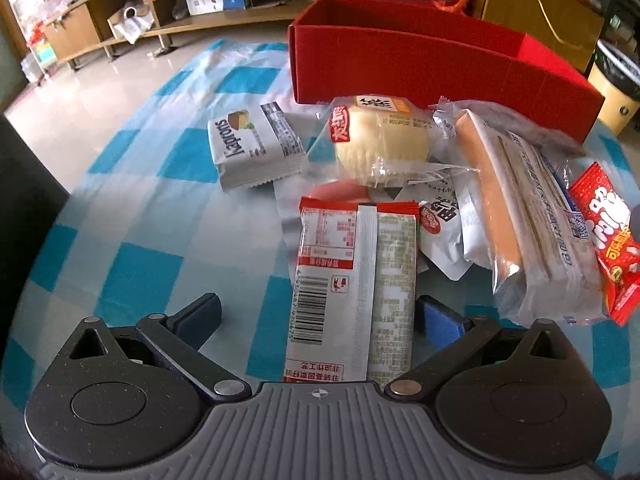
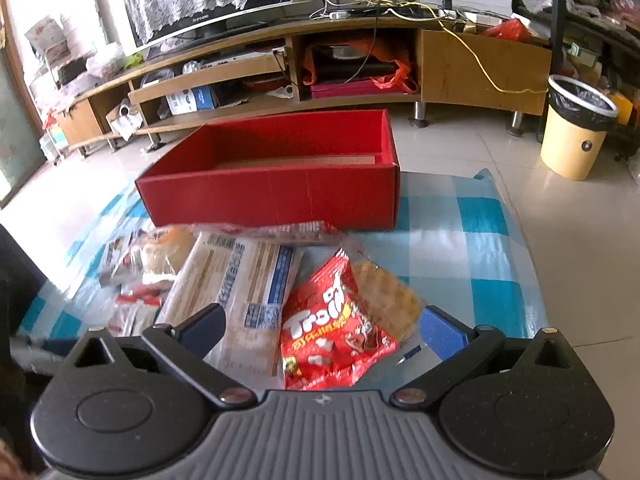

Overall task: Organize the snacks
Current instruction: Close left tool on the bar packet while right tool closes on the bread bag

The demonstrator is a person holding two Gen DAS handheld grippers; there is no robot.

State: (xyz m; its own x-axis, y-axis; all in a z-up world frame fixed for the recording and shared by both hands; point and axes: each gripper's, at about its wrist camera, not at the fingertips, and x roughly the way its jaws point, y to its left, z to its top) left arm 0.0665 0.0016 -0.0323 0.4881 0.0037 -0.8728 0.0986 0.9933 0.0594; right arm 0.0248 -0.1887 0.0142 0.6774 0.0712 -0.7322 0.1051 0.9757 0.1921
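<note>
**Snacks: loose pile before red box point(image 2: 276, 196)**

Left wrist: left tongs point(image 1: 318, 314) spread wide, straddling long noodle packet point(image 1: 352, 288) before the box.

Right wrist: right tongs point(image 2: 322, 326) agape over Trolli bag point(image 2: 332, 336); slippery film may slide free.

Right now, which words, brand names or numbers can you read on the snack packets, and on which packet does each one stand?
"Kaprons": white wafer packet, left of the pile.
"Trolli": red candy bag, between the right gripper's open jaws.
Barcode and Chinese print: long packet between the left gripper's open jaws; digits too blurred.
Bun wrapper and long cake pack: Chinese print, too small.
Red box: no text.
</note>
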